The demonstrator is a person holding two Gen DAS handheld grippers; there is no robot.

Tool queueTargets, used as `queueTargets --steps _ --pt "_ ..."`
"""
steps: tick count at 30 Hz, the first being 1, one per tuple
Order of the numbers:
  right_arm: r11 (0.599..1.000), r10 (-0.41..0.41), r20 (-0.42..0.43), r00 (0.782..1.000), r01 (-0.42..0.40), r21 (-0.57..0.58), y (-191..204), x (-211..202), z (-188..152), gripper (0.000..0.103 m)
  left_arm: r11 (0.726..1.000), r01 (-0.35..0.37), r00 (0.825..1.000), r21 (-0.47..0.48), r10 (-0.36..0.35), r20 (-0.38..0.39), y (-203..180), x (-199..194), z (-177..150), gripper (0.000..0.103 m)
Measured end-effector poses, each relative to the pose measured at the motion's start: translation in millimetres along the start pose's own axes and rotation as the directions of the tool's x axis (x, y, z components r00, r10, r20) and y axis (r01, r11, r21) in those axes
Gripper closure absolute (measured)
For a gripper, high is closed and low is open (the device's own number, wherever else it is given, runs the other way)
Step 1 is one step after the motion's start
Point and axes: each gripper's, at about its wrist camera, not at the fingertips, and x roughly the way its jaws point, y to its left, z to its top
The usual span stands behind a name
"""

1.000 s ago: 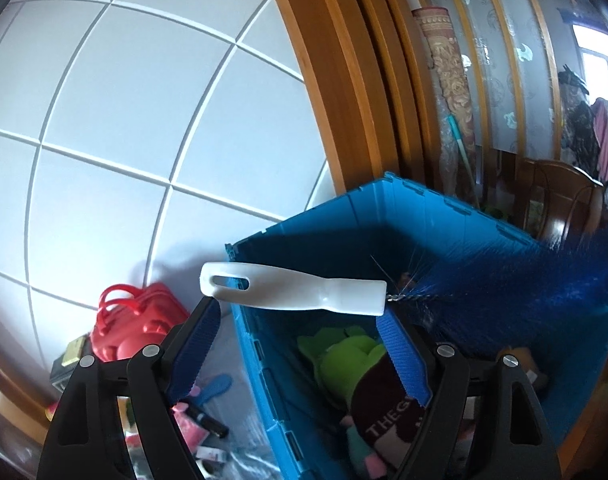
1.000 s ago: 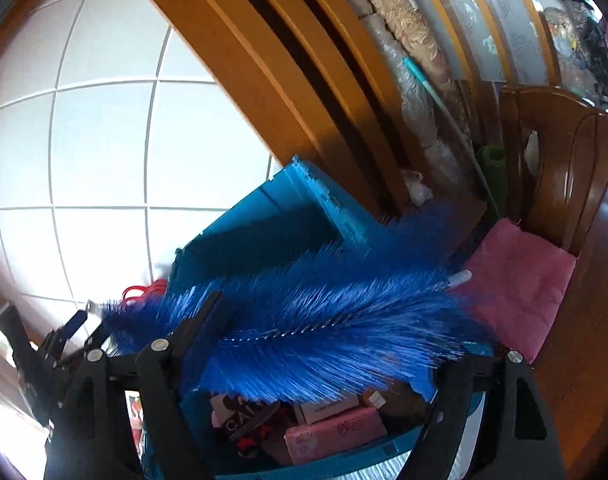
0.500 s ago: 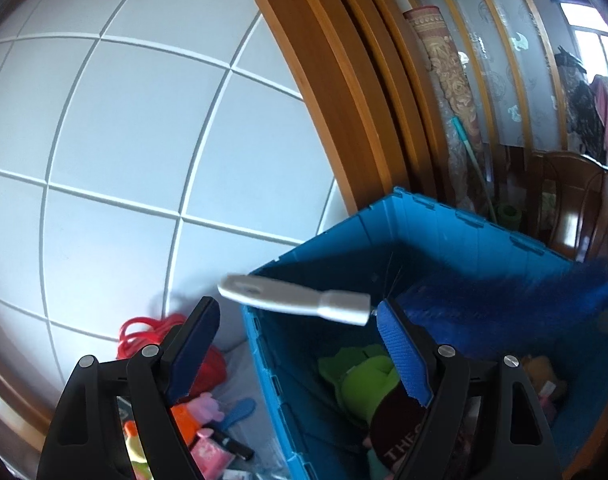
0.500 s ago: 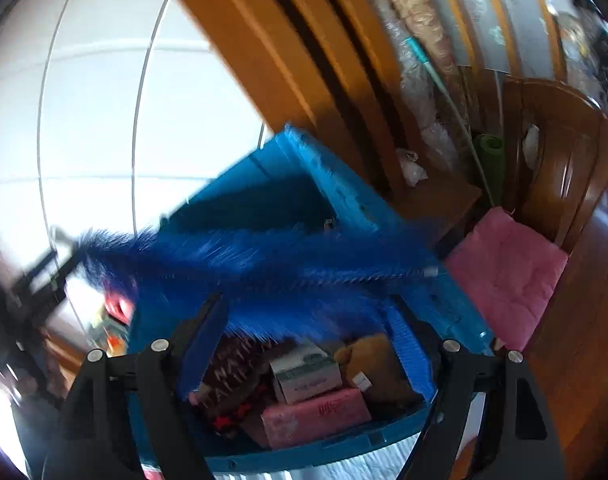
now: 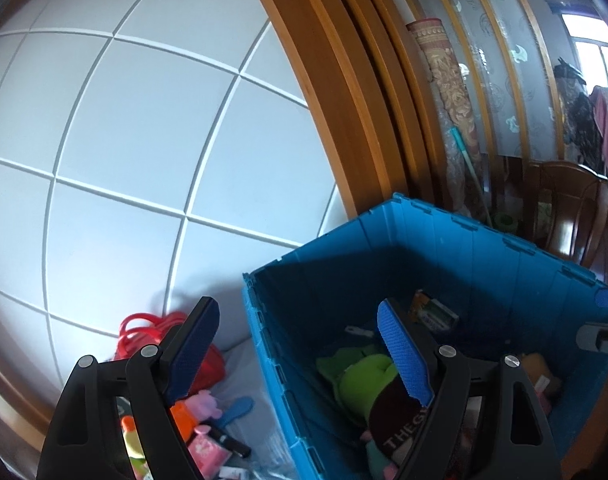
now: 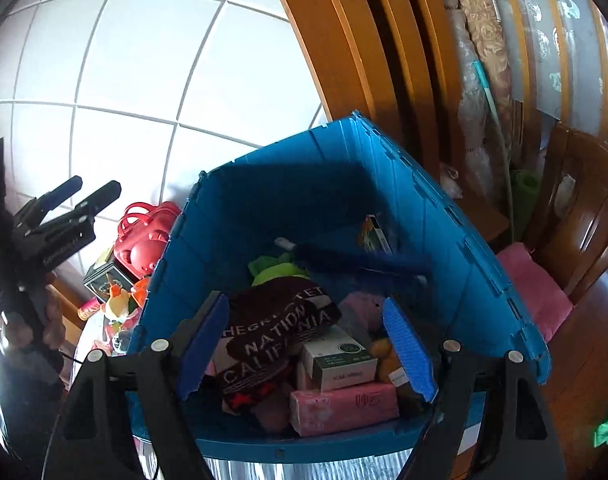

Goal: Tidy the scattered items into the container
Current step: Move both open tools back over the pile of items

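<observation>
The blue plastic crate [image 6: 384,168] [image 5: 464,240] stands open by the tiled wall. The blue bristle brush with a white handle [image 6: 356,260] lies inside it on a green plush [image 6: 276,268] [image 5: 360,376], a dark printed cloth [image 6: 280,328], boxes [image 6: 336,364] and a pink pack [image 6: 344,404]. My right gripper [image 6: 308,348] is open and empty above the crate's near rim. My left gripper [image 5: 300,356] is open and empty over the crate's left wall; it also shows in the right wrist view [image 6: 84,196].
Left of the crate lie a red handbag [image 6: 144,236] [image 5: 160,328], a pink pig toy [image 5: 200,404], a dark box [image 6: 104,284] and other small items. A wooden door frame [image 5: 344,100] and a chair with a pink cushion [image 6: 536,292] stand to the right.
The blue brush left both grippers and dropped into the crate. Both grippers now stand open and empty; the left one has drawn back to the left.
</observation>
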Motion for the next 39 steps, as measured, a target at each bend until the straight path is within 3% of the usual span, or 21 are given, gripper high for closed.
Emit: queueTargets --steps 8,14,18,21,26,35,39 --pt "0.997 0.056 0.142 0.988 -0.047 -0.069 44.4 -21.4 -9.4 0.023 0.995 -0.038 0.999 -0.087 0.040 0.021 29.8 -49.2 -42.1 0.018" --pt "0.978 0.162 0.247 0.955 -0.122 -0.172 86.8 -36.8 -34.1 0.023 0.985 -0.104 0.995 -0.136 0.103 -0.012 51.3 -73.9 -90.3 0.018" --pt "0.957 0.236 0.287 0.928 -0.170 -0.235 116.4 -37.2 -51.7 0.014 0.971 -0.144 0.990 -0.189 0.139 -0.037 69.1 -90.9 -130.0 0.018" --pt "0.936 0.300 0.257 0.919 -0.232 -0.264 141.4 -30.9 -63.7 0.011 0.954 -0.179 0.984 -0.242 0.170 -0.056 85.6 -103.9 -166.4 0.018" --pt "0.907 0.355 0.249 0.901 -0.267 -0.326 190.3 -18.9 -89.1 0.011 0.931 -0.216 0.976 -0.294 0.195 -0.100 115.2 -119.1 -225.2 0.018" --pt "0.879 0.415 0.086 0.906 -0.375 -0.294 292.0 37.1 -130.7 0.011 0.915 -0.243 0.965 -0.323 0.194 -0.176 204.3 -135.4 -319.5 0.018" --pt "0.871 0.427 0.044 0.903 -0.398 -0.288 337.0 55.2 -155.9 0.011 0.903 -0.278 0.952 -0.327 0.215 -0.217 251.9 -142.4 -358.2 0.018"
